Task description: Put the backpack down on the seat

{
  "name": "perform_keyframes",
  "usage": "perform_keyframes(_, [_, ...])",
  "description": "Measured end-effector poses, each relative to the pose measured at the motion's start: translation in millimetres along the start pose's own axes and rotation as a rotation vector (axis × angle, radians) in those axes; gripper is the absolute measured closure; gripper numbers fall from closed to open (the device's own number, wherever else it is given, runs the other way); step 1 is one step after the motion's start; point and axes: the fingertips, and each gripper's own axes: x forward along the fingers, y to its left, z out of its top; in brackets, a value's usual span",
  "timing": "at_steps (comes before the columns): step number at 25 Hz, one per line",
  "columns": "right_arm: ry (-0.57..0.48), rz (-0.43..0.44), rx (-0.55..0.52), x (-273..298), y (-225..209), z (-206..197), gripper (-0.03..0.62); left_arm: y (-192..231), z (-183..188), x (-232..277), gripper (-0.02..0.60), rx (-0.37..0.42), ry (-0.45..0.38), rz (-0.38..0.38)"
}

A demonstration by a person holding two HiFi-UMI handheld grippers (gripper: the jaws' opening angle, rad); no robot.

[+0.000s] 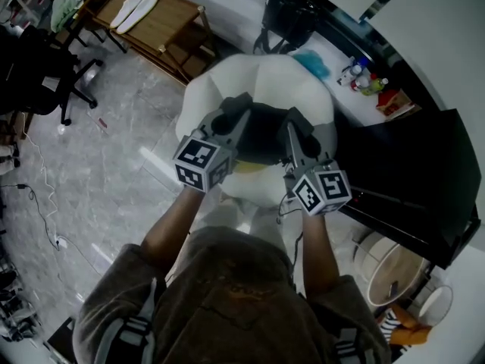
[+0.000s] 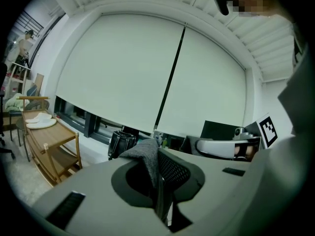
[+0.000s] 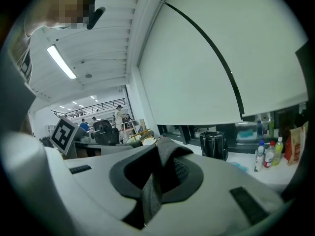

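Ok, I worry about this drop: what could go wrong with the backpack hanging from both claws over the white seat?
The left claw and right claw each pinch only a narrow grey strap, so the fabric could slip out early. The white seat looks rounded; the backpack might slide off it toward the floor. The black table stands close on the right and could snag a strap.

This is an open-plan office or lab workspace. A black swivel chair (image 1: 42,74) stands far left on a marble-look floor (image 1: 114,173) with loose cables (image 1: 39,197). There are tall roller blinds (image 2: 118,73), a ceiling strip light (image 3: 61,62), and people (image 3: 119,113) far off under a railed gallery (image 3: 96,105).
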Motion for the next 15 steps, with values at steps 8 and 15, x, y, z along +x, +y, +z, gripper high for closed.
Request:
perform_keyframes(8, [0.026, -0.001, 0.009, 33, -41, -21, 0.560, 26, -20, 44, 0.554, -0.005, 0.018, 0.003])
perform_keyframes(15, [0.046, -0.008, 0.006, 60, -69, -43, 0.560, 45, -44, 77, 0.554, 0.002, 0.056, -0.006])
